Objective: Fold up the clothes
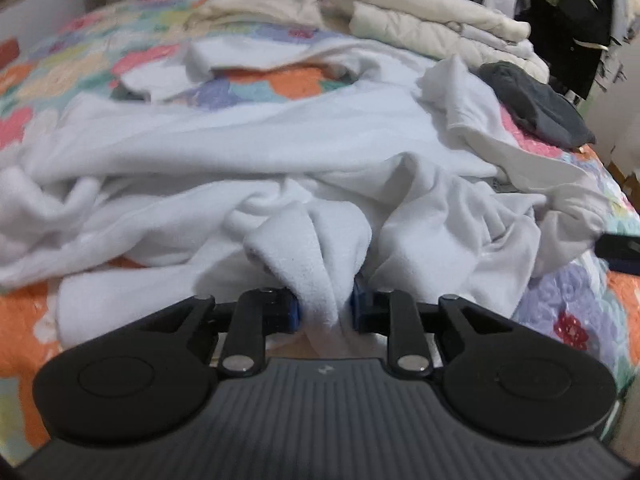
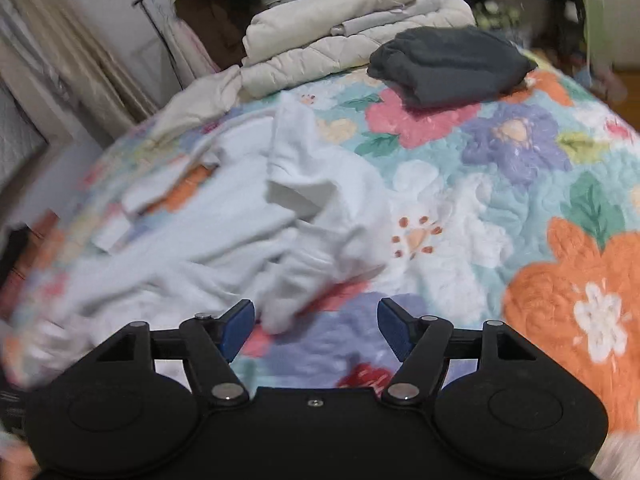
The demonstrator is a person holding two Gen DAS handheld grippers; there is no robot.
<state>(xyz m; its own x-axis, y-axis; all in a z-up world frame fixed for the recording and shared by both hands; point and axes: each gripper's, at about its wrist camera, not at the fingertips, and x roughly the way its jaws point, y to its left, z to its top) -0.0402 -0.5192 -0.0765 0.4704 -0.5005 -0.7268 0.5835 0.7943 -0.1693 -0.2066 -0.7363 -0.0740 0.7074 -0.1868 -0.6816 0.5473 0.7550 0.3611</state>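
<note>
A white fleece garment [image 1: 248,148] lies crumpled across the flowered quilt [image 1: 24,320]. My left gripper [image 1: 324,308] is shut on a bunched fold of the white garment, which rises between its blue pads. In the right wrist view the same white garment [image 2: 224,232] lies to the left, blurred. My right gripper [image 2: 316,328] is open and empty, just above the quilt [image 2: 520,208], with a tip of the garment near its left finger [image 2: 238,330].
A folded dark grey garment [image 2: 448,64] lies on the quilt at the back; it also shows in the left wrist view [image 1: 536,100]. A stack of cream padded clothes [image 2: 340,44] sits behind it. Curtains and hanging clothes stand beyond the bed.
</note>
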